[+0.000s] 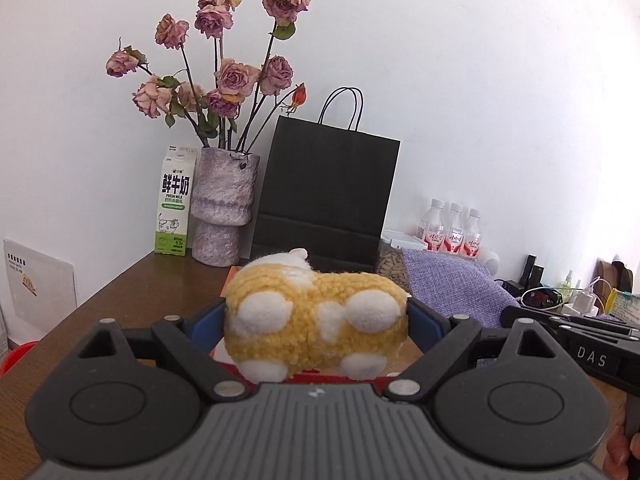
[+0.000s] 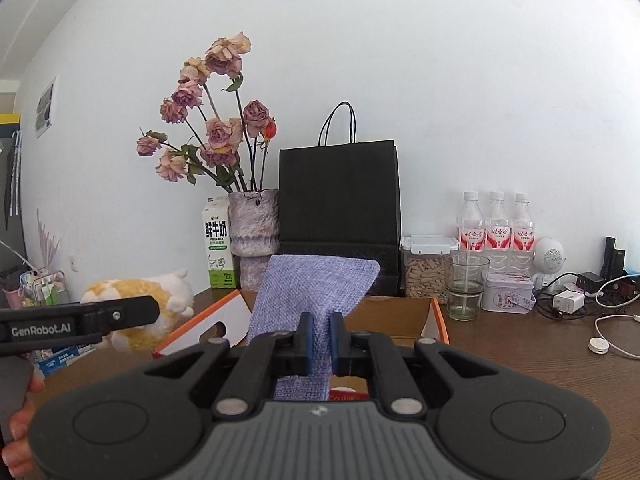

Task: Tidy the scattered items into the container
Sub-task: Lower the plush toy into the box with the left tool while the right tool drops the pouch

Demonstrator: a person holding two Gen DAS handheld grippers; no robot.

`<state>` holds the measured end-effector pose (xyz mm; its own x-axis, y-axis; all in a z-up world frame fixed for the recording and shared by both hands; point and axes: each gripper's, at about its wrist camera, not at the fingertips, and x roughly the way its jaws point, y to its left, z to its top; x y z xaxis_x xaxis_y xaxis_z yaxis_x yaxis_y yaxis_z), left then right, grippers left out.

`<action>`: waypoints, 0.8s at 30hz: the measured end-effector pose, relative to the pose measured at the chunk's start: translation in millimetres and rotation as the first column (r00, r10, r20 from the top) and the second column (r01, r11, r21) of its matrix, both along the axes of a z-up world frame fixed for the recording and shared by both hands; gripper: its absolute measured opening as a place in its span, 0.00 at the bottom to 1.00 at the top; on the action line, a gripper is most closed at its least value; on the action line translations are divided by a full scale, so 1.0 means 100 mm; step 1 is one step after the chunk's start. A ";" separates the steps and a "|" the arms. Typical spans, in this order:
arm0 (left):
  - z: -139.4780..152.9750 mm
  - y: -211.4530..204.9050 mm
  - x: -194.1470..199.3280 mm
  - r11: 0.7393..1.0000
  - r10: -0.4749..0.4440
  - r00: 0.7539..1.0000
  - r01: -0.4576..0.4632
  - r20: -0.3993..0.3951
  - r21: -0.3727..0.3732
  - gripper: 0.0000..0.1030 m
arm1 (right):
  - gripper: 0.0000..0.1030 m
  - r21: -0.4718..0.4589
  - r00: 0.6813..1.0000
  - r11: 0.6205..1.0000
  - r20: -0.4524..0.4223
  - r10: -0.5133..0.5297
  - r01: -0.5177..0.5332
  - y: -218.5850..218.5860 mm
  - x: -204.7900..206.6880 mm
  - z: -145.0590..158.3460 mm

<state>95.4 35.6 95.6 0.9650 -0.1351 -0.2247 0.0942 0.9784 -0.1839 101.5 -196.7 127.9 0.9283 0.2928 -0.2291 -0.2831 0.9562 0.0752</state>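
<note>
My left gripper (image 1: pixel 316 316) is shut on a yellow and white plush toy (image 1: pixel 316 316) and holds it over the open cardboard box (image 1: pixel 230 276). The plush also shows at the left of the right wrist view (image 2: pixel 136 304). My right gripper (image 2: pixel 319 340) is shut on a purple woven cloth (image 2: pixel 312 292) that stands up above the cardboard box (image 2: pixel 400 316), which has orange-edged flaps. The cloth shows to the right of the plush in the left wrist view (image 1: pixel 448 284).
Along the wall stand a milk carton (image 2: pixel 218 244), a vase of dried roses (image 2: pixel 254 228), a black paper bag (image 2: pixel 340 216), a seed jar (image 2: pixel 428 268), a glass (image 2: pixel 466 284), three water bottles (image 2: pixel 496 224), a tin (image 2: pixel 508 292) and chargers with cables (image 2: pixel 568 300).
</note>
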 end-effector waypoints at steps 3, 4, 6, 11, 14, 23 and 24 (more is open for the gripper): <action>0.02 -0.08 0.20 1.000 0.003 1.000 -0.003 0.004 0.000 0.90 | 0.07 0.019 1.000 1.000 -0.005 -0.004 0.005 0.01 0.19 -0.03; 0.01 -0.11 0.26 1.000 0.006 1.000 -0.006 0.004 0.002 0.90 | 0.07 0.022 1.000 1.000 -0.007 -0.007 0.007 0.01 0.26 -0.04; -0.02 -0.15 0.42 1.000 0.011 1.000 -0.011 -0.004 0.000 0.90 | 0.07 0.031 1.000 0.999 -0.013 -0.012 0.013 0.01 0.40 -0.08; -0.16 -0.22 0.82 1.000 0.029 0.999 -0.029 -0.032 0.010 0.90 | 0.07 0.062 0.998 0.998 -0.059 -0.023 0.027 -0.07 0.81 -0.25; -0.27 -0.23 1.05 0.999 0.037 0.997 -0.036 -0.070 0.011 0.90 | 0.07 0.083 0.995 0.996 -0.094 -0.032 0.040 -0.14 1.00 -0.35; -0.45 -0.26 1.23 0.996 0.077 0.986 -0.068 -0.150 0.065 0.90 | 0.07 0.089 0.987 0.994 -0.154 -0.049 0.063 -0.15 1.18 -0.55; -0.45 -0.27 1.24 0.995 0.084 0.985 -0.073 -0.154 0.072 0.90 | 0.07 0.084 0.987 0.994 -0.150 -0.050 0.063 -0.14 1.17 -0.55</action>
